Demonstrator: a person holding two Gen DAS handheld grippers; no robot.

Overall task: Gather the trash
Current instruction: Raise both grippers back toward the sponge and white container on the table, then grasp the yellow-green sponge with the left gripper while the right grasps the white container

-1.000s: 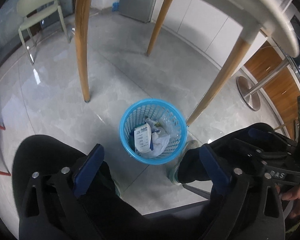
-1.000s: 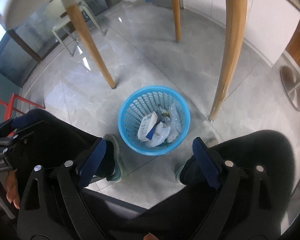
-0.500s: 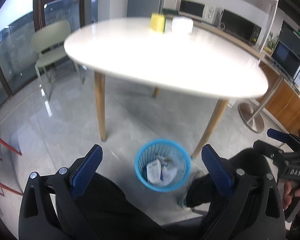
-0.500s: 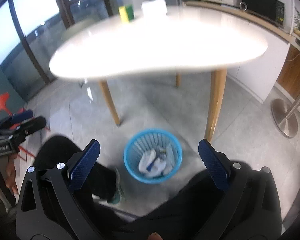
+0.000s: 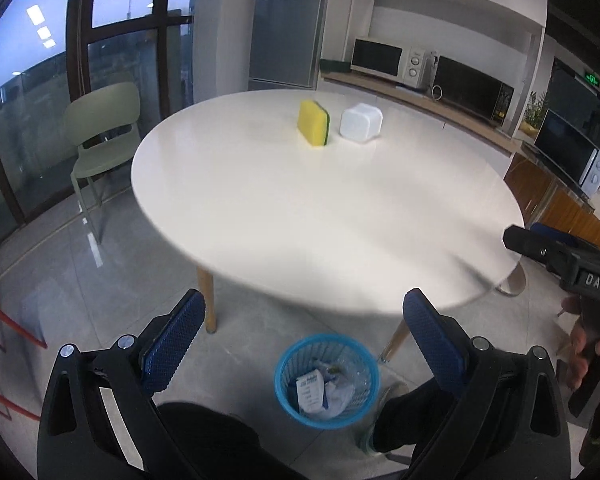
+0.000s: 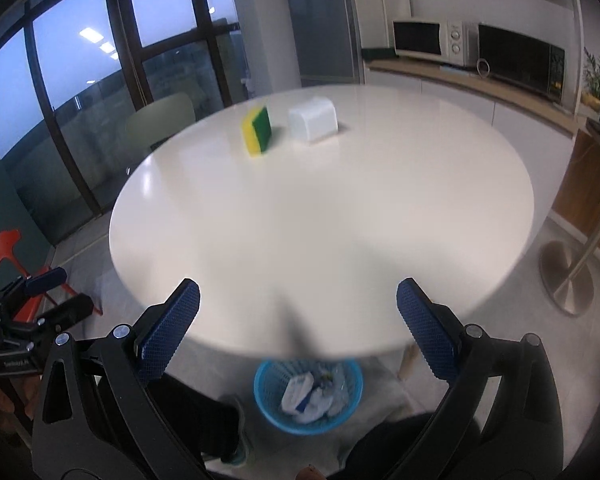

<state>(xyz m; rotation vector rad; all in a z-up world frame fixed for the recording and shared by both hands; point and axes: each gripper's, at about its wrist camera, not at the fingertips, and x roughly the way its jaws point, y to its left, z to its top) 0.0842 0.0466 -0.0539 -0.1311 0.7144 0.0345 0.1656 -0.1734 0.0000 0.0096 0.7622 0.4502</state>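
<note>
Both tools released, empty: left tool (image 5: 300,320), right tool (image 6: 298,300), pads wide apart. Trash (image 5: 326,390) already sits in the blue basket (image 5: 290,396) on the floor, near side of the desk (image 5: 300,208). Looks like crumpled wrappers and a small carton: light, soft, crushable, probably slick film. Pinch a folded edge or the carton's flat sides. Sponge (image 5: 313,122) and white box (image 5: 360,123) stand far on the desk.

The white letters "DAS" can be read on the black right gripper (image 5: 518,240). Print on the carton (image 5: 310,393) is too small to be read.
</note>
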